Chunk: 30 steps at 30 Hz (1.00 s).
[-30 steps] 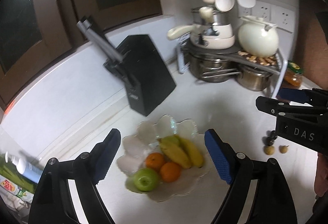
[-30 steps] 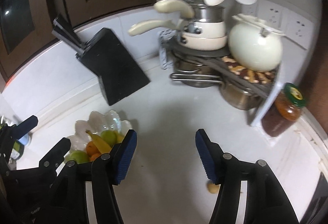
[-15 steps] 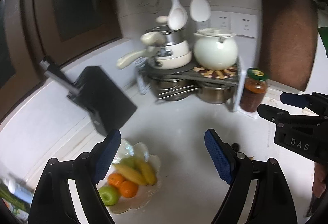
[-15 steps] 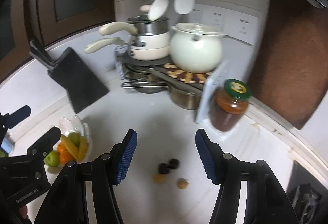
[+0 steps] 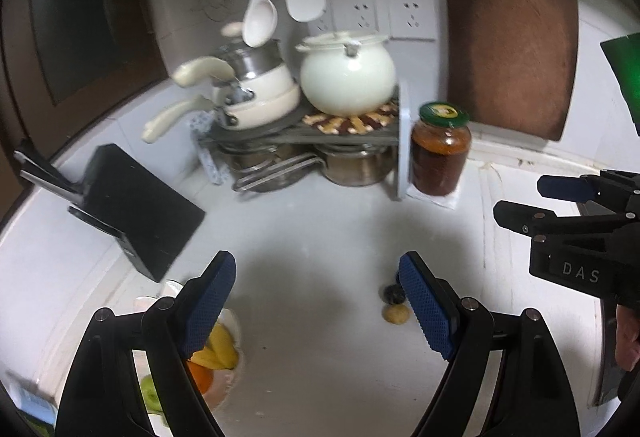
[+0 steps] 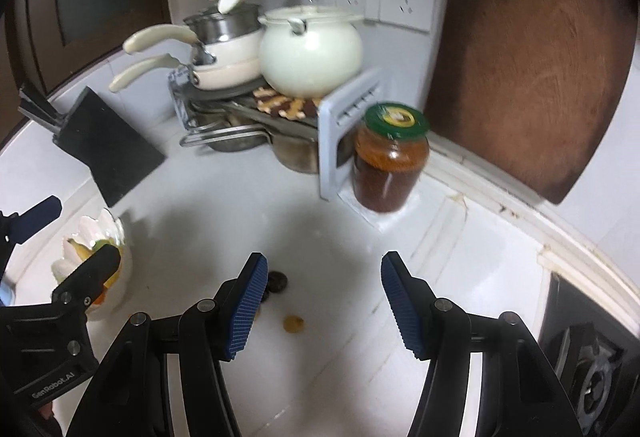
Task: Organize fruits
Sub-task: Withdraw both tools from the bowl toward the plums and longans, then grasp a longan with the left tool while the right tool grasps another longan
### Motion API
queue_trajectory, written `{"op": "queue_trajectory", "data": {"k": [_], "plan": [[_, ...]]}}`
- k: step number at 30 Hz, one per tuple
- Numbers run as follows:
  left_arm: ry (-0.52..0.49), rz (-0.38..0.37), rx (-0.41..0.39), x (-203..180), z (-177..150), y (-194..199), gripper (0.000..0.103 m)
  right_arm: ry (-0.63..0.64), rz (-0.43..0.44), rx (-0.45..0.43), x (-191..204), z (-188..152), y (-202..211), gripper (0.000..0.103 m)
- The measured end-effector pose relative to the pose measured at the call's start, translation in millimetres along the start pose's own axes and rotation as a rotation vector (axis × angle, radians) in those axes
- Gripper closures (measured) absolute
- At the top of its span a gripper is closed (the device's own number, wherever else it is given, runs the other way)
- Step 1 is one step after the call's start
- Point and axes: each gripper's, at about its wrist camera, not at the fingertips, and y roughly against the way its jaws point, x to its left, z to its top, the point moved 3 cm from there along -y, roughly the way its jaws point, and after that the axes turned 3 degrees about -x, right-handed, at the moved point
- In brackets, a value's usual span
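Note:
A white petal-shaped fruit bowl (image 5: 235,319) sits at the lower left, partly hidden by my left finger. It holds bananas (image 5: 216,351), an orange (image 5: 198,373) and a green apple (image 5: 150,391). My left gripper (image 5: 318,307) hangs open over bare counter with nothing between its fingers. A small dark fruit (image 5: 393,294) and a tan one (image 5: 396,313) lie loose beside its right finger. In the right wrist view, my right gripper (image 6: 324,307) is open and empty above the dark fruit (image 6: 277,281) and a tan fruit (image 6: 293,324). The bowl (image 6: 90,227) lies far left.
A black knife block (image 5: 132,209) stands at the left. Behind, a rack (image 5: 304,135) carries cream pans and a white pot (image 5: 346,77), with a green-lidded jar (image 5: 440,151) beside it. A brown cutting board (image 5: 508,33) leans on the wall. A stove (image 6: 592,357) is at the right.
Both views have swung to the right along the counter. The fruit bowl slid from between the left fingers to the lower left, and the small loose fruits came into view near both grippers.

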Motion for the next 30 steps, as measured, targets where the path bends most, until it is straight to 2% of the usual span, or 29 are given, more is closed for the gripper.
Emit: {"op": "queue_trajectory", "data": {"k": [10, 18, 23, 30], "plan": [[-0.042, -0.045, 0.070, -20.1, -35.5, -31.6, 0.019, 0.003, 0.008, 0.063, -9.4, -34.4, -31.9, 0.043], [-0.100, -0.087, 0.095, -34.1, -62.1, -57.3, 0.020, 0.002, 0.046, 0.139, -7.4, -67.2, -61.9, 0.043], [-0.151, -0.106, 0.103, -40.0, -73.9, -74.3, 0.022, 0.010, 0.041, 0.146, -8.0, -75.8, -75.5, 0.044], [-0.179, -0.167, 0.115, -48.3, -80.3, -93.8, 0.025, -0.003, 0.120, 0.165, -3.3, -80.1, -93.0, 0.048]]}}
